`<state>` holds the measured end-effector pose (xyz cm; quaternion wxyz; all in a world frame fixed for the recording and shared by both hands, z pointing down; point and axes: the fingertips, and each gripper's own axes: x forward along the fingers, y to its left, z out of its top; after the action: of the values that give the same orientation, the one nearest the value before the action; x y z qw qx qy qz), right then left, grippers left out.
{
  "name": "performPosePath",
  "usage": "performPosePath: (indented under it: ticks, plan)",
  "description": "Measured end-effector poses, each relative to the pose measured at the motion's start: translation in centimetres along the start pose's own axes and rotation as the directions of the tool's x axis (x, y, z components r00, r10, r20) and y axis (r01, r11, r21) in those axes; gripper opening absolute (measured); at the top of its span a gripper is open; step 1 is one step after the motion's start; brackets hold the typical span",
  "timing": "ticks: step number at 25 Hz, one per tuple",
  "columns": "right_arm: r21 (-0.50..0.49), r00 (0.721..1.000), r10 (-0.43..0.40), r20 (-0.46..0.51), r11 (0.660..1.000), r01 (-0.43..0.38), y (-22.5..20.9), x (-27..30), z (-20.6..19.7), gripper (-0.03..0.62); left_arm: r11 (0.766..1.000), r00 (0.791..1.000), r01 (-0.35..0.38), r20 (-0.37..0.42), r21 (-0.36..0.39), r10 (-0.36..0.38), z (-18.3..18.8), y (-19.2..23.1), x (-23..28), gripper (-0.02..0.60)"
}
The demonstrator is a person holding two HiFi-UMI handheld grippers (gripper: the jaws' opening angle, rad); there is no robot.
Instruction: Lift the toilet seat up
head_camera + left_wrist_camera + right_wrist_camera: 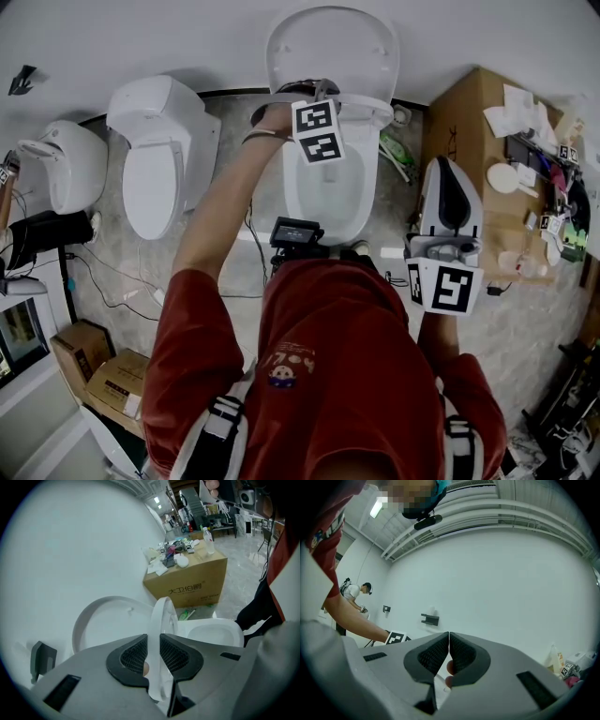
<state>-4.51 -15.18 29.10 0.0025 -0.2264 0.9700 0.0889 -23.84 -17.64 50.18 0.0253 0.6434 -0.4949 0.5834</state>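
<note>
Left tool [153,641] clamped on one toilet seat [163,613].
Right tool [449,637] closed; I see three toilets [159,145], one Chinese-printed carton [187,581].

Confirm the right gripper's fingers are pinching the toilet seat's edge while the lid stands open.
It's the left gripper pinching the edge of the toilet seat, as the left gripper view shows; the right gripper is shut, empty. The lid does stand open.

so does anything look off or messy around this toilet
Nothing spilled or broken. The toilet seat stands part raised only because the left gripper clamps it; the cardboard box beside it is cluttered on top.
</note>
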Motion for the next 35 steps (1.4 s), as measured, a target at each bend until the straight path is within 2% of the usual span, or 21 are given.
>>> performPosePath:
  ticks: [14,25,30,35]
  plan:
    - [-0.003,1.000,-0.021,-0.017,1.000,0.021,0.8,2.4,-0.4,0.014,1.000,1.000,-0.022,-0.003,0.020,0.022,-0.4,3.2,1.6,0.086]
    - [-0.035,0.999,-0.024,-0.038,0.999,0.023,1.0,3.5,-0.8,0.014,0.996,0.997,-0.074,0.000,0.049,0.074,-0.5,5.1,3.1,0.083]
    - [-0.016,0.999,-0.028,-0.033,0.999,0.028,1.6,4.4,-0.4,0.014,0.995,0.996,-0.087,0.005,0.045,0.087,-0.7,6.1,3.7,0.081]
    - [-0.047,0.999,-0.028,-0.047,0.999,0.026,1.6,4.6,-0.7,0.014,0.993,0.994,-0.103,-0.019,0.057,0.104,-0.9,7.4,4.5,0.079]
